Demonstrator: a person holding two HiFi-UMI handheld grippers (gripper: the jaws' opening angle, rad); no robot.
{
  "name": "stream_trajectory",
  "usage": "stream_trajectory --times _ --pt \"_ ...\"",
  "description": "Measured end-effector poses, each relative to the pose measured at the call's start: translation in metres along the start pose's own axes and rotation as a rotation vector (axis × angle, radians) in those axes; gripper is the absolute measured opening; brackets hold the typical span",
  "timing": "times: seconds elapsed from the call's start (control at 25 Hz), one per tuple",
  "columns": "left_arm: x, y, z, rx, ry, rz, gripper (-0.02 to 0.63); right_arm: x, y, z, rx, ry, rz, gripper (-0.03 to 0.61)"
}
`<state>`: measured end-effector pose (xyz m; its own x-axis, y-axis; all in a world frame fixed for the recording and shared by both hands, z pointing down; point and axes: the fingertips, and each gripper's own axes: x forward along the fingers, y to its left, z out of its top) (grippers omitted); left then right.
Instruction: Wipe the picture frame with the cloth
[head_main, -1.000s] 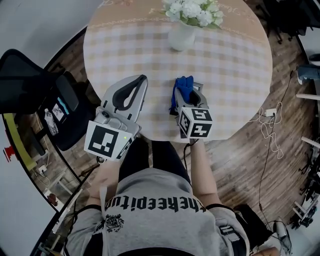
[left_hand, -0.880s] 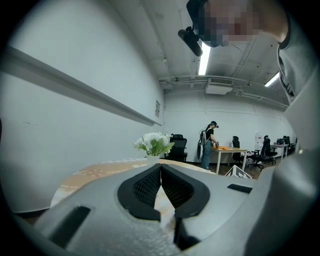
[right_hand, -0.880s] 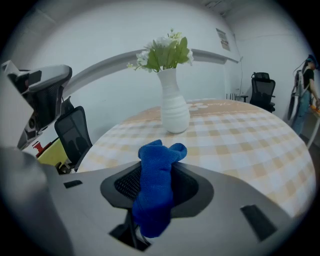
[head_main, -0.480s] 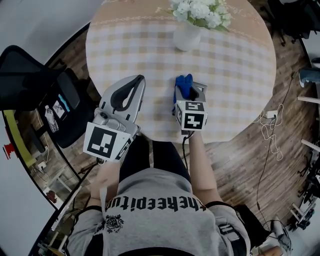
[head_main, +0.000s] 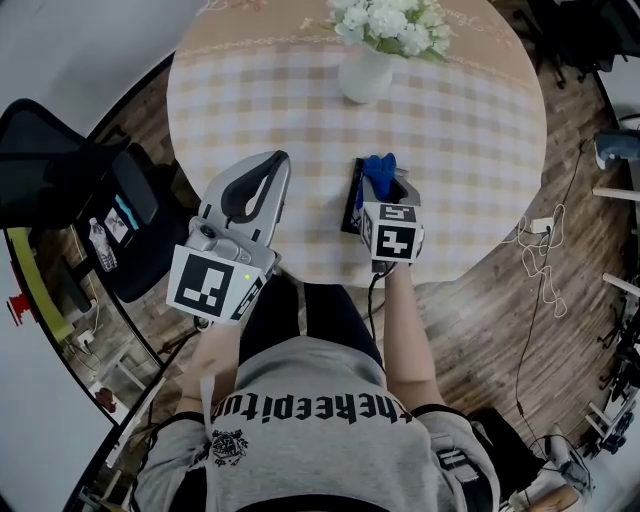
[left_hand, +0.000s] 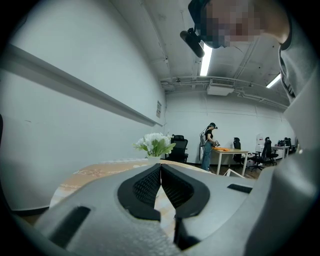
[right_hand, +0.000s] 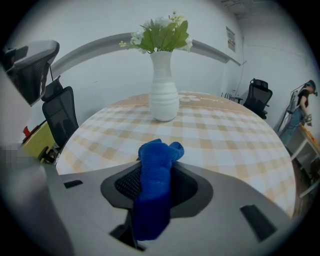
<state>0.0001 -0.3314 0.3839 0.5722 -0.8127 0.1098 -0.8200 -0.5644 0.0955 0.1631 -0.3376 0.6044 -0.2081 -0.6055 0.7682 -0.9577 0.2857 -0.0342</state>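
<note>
Right gripper view: right tool (right_hand: 159, 169) clamped on the blue cloth (right_hand: 155, 190). The cloth bunches up past the tips and hangs down between the jaws. Beyond it, a white vase (right_hand: 164, 95) of flowers stands on the checked table (right_hand: 235, 145).

Head view adds placement: the right tool is over the table's near edge, with a dark narrow thing (head_main: 351, 200) just beside it on its left. Cannot tell whether that is the picture frame.

Left gripper view: left tool (left_hand: 160, 167) has its jaws closed tip to tip with nothing between them. Only this view shows the far room, where a person (left_hand: 208, 145) stands at a desk (left_hand: 231, 150) among office chairs.

Head view puts the left tool over the table's near-left edge, apart from the right one.
</note>
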Motion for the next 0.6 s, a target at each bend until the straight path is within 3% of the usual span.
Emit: stream_trajectory --times 0.6 --pt "0.005 -0.008 0.001 0.002 -0.004 -0.016 0.017 -0.023 -0.048 -0.006 0.087 0.006 -0.06 0.147"
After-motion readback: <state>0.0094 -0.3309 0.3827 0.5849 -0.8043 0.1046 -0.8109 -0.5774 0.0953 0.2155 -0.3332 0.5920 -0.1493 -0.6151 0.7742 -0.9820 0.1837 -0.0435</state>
